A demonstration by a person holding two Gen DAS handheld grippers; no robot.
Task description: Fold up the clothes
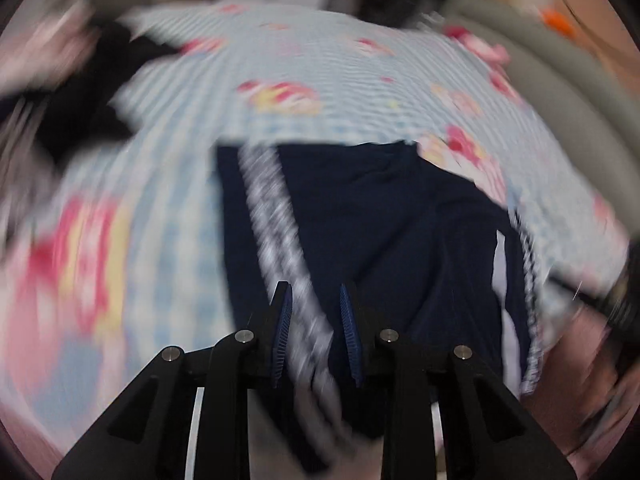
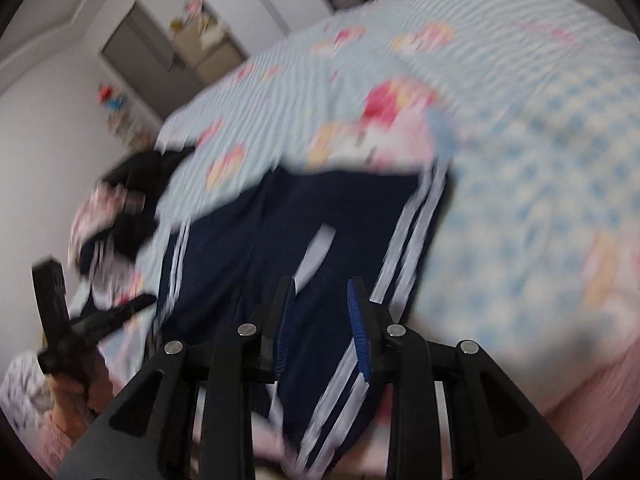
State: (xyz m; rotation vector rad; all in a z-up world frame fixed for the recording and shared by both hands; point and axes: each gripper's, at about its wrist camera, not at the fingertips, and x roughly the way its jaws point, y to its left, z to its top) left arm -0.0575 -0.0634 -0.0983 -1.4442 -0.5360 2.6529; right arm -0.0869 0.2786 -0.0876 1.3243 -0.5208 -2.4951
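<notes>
Navy track pants (image 1: 380, 232) with white side stripes lie on a blue checked floral bedspread (image 1: 280, 52). My left gripper (image 1: 316, 300) is open, its blue pads apart over the pants' near left stripe. My right gripper (image 2: 322, 300) is open above the pants (image 2: 320, 208), over the near end by the right-hand stripes. The left gripper also shows in the right wrist view (image 2: 100, 320) at the lower left, held in a hand. Both views are motion-blurred.
A pile of dark and patterned clothes (image 2: 120, 208) lies on the bed to the left of the pants. A grey rail (image 1: 560, 92) curves along the right of the left wrist view. A white wall and a door (image 2: 152, 48) stand beyond the bed.
</notes>
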